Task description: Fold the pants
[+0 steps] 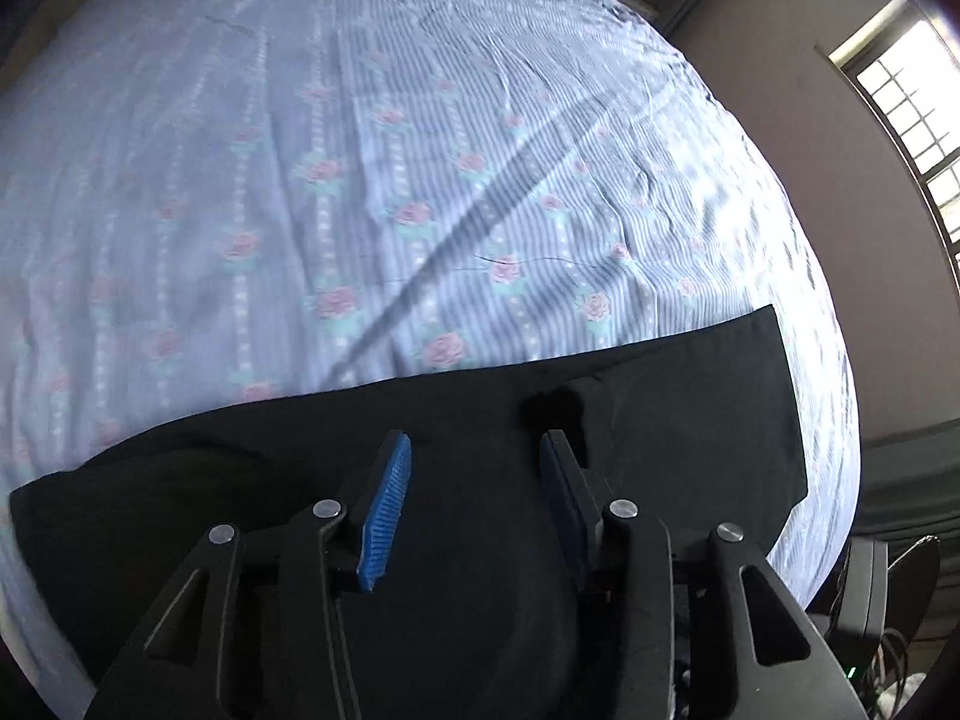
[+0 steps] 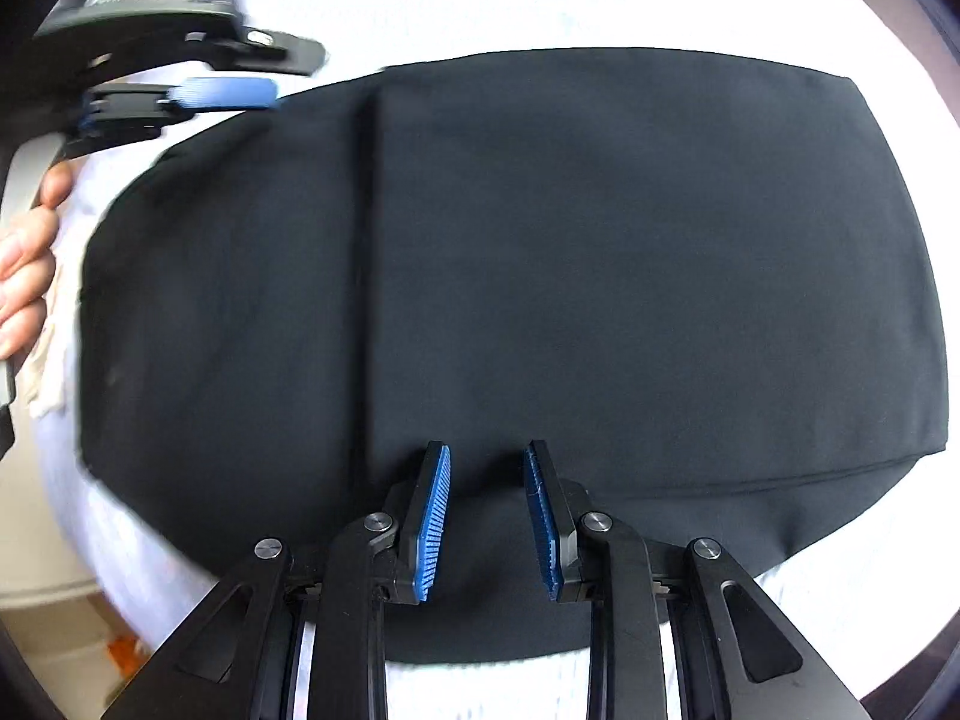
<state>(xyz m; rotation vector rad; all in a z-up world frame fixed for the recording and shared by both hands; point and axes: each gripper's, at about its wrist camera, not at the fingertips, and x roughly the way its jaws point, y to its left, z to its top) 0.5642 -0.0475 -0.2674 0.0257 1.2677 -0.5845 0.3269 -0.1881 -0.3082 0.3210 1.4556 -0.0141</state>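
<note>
The black pants [image 2: 570, 276] lie flat on the bed as a folded rectangle, with a layer edge running top to bottom left of centre. My right gripper [image 2: 487, 468] is open and empty, its blue pads over the near edge of the pants. My left gripper [image 1: 475, 450] is open and empty above the pants [image 1: 660, 420]. It also shows in the right wrist view [image 2: 240, 75], blurred, at the far left corner of the pants, held by a hand [image 2: 27, 264].
The bed sheet [image 1: 360, 150] is pale blue with stripes and pink roses and stretches far beyond the pants. A wall and a barred window [image 1: 900, 114] lie to the right. Dark equipment and cables [image 1: 876, 612] sit beside the bed's right edge.
</note>
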